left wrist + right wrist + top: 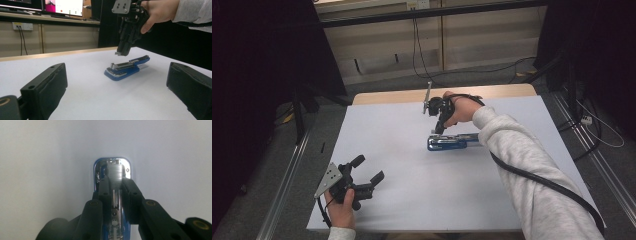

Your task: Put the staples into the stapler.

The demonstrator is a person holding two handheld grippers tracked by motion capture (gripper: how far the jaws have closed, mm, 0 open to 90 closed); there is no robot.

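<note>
Overhead plus two tong-mounted cameras

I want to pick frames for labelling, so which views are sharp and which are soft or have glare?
High view: even light, dark room edges, blue stapler small but clear. Left gripper view: stapler sharp, its own near jaws soft, bright monitor at top. Right gripper view: near jaws blurred, glare on the stapler's shiny metal, white table washed out and featureless.

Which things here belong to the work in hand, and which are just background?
In the job:
- blue stapler, lying open on the table
- strip of staples held over it
- right gripper, shut on the strip

Just about:
- left gripper, open and idle
- white table
- wall cables
- monitors
</note>
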